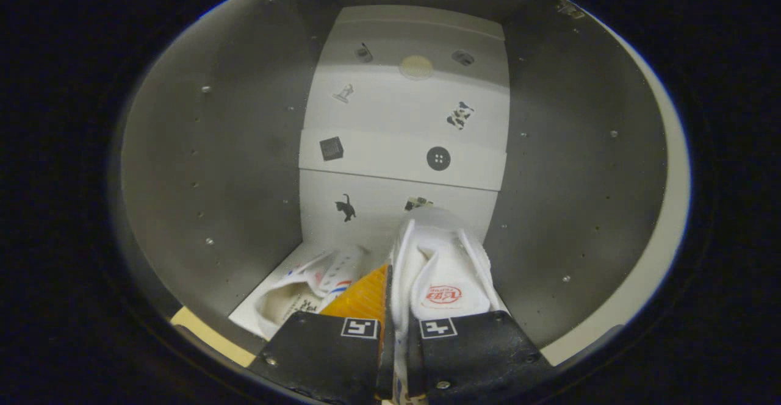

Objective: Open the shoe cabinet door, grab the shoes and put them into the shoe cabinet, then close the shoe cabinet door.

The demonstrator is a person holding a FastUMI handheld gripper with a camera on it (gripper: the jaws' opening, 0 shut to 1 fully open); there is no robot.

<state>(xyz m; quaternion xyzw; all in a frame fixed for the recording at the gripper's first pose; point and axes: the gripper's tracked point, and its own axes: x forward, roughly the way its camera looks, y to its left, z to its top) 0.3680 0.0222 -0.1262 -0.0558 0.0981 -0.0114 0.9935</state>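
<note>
My gripper (390, 327) reaches into the shoe cabinet (232, 149), whose grey side walls rise on both sides. Its fingers are shut on the side wall of a white shoe (448, 271) with a red logo on the insole. That shoe points toward the back panel, its toe almost touching it. A second white shoe (305, 289) with red and blue stripes lies on the cabinet floor (259, 307), just left of the held one and beside my left finger (329, 347).
The white back panel (403, 112) carries small stickers and a stepped ledge across its middle. The right side wall (573, 167) stands close to the held shoe. A pale front edge strip (207, 335) shows at the lower left.
</note>
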